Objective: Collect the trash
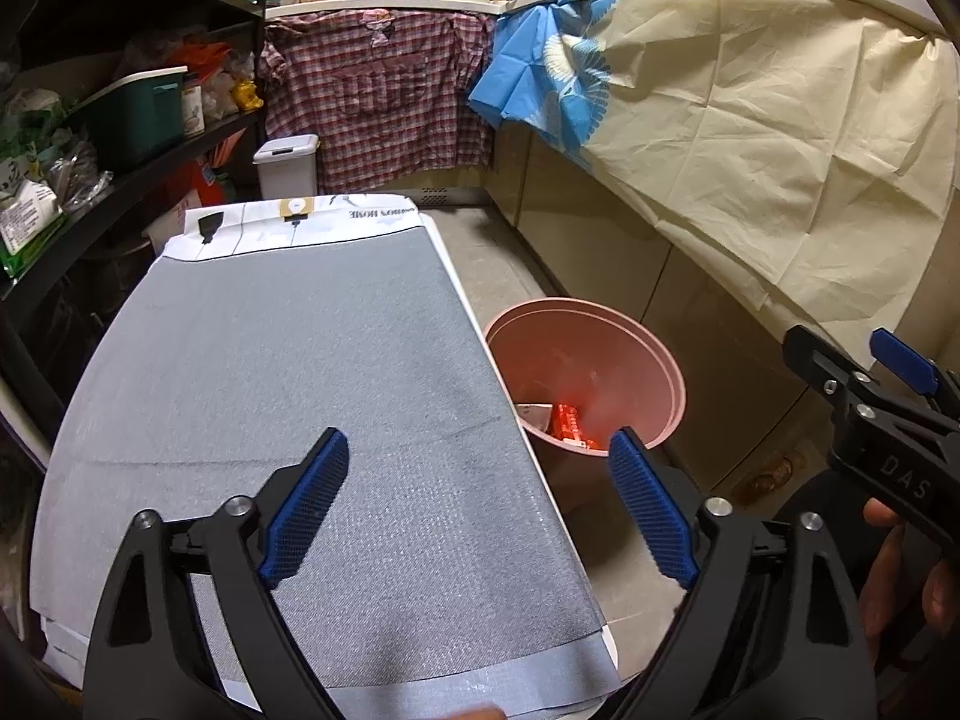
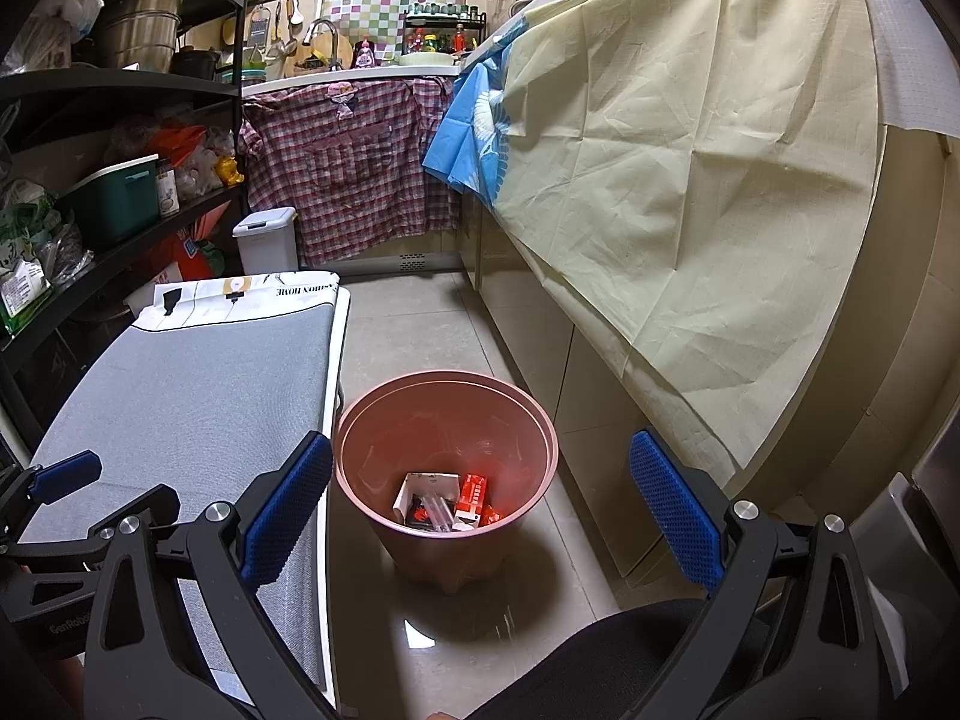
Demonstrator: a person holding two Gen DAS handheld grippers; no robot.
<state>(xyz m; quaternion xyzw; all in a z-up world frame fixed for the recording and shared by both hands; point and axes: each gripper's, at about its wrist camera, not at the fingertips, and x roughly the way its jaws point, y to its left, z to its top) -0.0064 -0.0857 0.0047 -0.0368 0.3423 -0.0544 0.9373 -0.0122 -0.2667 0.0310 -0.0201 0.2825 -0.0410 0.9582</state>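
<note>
A big cream cloth (image 2: 690,192) hangs down over the counter on the right side. A red checked shirt (image 2: 348,162) hangs at the far end of the kitchen. A long table with a grey mat (image 1: 288,372) on top sits on the left, and its long side runs away from the cameras toward the shirt.

Just beside the table's right edge, a round pink plastic bin (image 2: 444,420) stands upright on the pale tiled floor (image 2: 414,324). Its open mouth points up. The trash is at the bottom of the bin. There is a red box (image 2: 473,497) lying with its long side pointing away from the right wrist camera, a white card box (image 2: 427,485) touching it on the left, and a clear tube (image 2: 437,510) lying between them.

The left gripper (image 1: 477,504) hangs over the near end of the grey mat. Its blue fingers are spread wide apart with nothing between them. The right gripper (image 2: 480,516) hangs over the bin. Its blue fingers are spread wide too, and they hold nothing. A hand (image 1: 906,576) grips the right gripper's handle.
</note>
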